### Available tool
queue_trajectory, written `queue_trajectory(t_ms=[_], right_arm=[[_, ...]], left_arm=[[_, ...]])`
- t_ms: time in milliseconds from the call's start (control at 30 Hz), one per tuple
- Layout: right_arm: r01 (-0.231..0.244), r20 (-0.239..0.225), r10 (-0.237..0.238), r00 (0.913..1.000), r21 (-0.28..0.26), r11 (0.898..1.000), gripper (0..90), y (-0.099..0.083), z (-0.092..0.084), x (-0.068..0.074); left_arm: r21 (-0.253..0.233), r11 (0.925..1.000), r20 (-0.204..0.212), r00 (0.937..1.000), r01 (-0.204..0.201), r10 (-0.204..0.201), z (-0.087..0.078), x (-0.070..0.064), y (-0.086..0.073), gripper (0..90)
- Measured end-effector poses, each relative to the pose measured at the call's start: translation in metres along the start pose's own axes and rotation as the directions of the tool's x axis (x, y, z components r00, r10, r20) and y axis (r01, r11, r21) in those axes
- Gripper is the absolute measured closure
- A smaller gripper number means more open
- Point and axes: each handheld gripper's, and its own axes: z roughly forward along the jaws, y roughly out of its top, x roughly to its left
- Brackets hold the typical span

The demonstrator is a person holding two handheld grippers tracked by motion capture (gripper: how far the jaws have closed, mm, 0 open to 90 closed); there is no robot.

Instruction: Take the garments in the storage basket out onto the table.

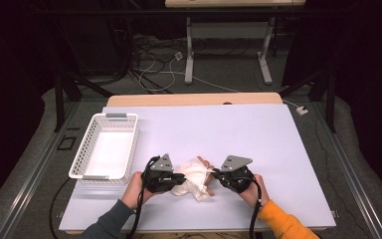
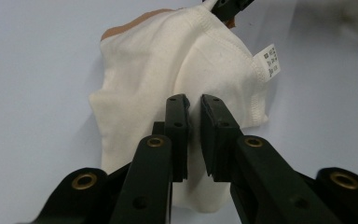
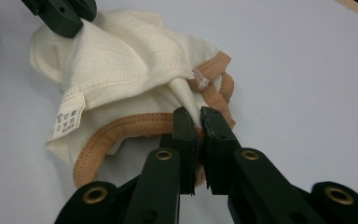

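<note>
A small cream garment [image 1: 195, 179] with tan trim lies bunched on the white table [image 1: 258, 149], between my two grippers. My left gripper [image 1: 178, 178] comes at it from the left. In the left gripper view its jaws [image 2: 195, 116] stand nearly together, pinching a fold of the cream cloth [image 2: 144, 70]. My right gripper [image 1: 214, 174] is shut on a pulled-up fold near the tan edge [image 3: 196, 116]. A white care label [image 3: 69, 116] hangs from the hem. The left gripper [image 3: 60, 14] also grips the garment's far corner in the right gripper view.
A white perforated basket [image 1: 79, 157] stands at the table's left side with nothing visible in it. The table's wooden far edge [image 1: 194, 99] lies beyond. Past it are table legs and cables on the floor.
</note>
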Motion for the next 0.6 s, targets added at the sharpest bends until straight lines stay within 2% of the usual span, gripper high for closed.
queue_trajectory(t_ms=[167,267,367,433,500,533,600], right_arm=[[0.003,0.003,-0.003,1.0,0.005,1.0,85.1,0.0,0.0,0.001],[-0.001,0.023,0.0,0.9997,0.007,1.0,85.1,-0.001,-0.001,-0.001],[-0.008,0.019,0.008,0.9998,0.005,1.0,85.0,-0.002,-0.003,-0.004],[-0.014,0.017,0.014,0.9998,0.008,1.0,84.9,-0.003,-0.002,-0.003],[-0.007,0.015,0.007,0.9999,0.009,1.0,84.9,-0.003,-0.002,-0.002],[-0.002,0.011,0.001,0.9999,0.007,1.0,84.8,-0.002,-0.001,-0.002],[0.0,0.009,-0.001,1.0,0.008,1.0,84.8,-0.002,-0.001,-0.001]], left_arm=[[0.019,0.9995,-0.029,0.9993,-0.025,0.026,-0.002,-0.002,0.001,81.9],[0.04,0.9987,-0.045,0.9984,-0.031,0.032,-0.004,0.0,0.0,86.5],[0.061,0.9969,-0.048,0.9974,-0.05,0.053,-0.002,0.0,-0.001,86.8],[0.065,0.9965,-0.038,0.9978,-0.052,0.055,0.0,0.0,0.0,79.4],[0.077,0.9964,-0.034,0.9986,-0.036,0.039,0.004,0.0,0.0,61.9],[0.091,0.9949,-0.029,0.9985,-0.043,0.046,0.006,0.0,0.0,59.2],[0.098,0.9934,-0.028,0.9976,-0.06,0.063,0.009,-0.002,0.0,61.6]])
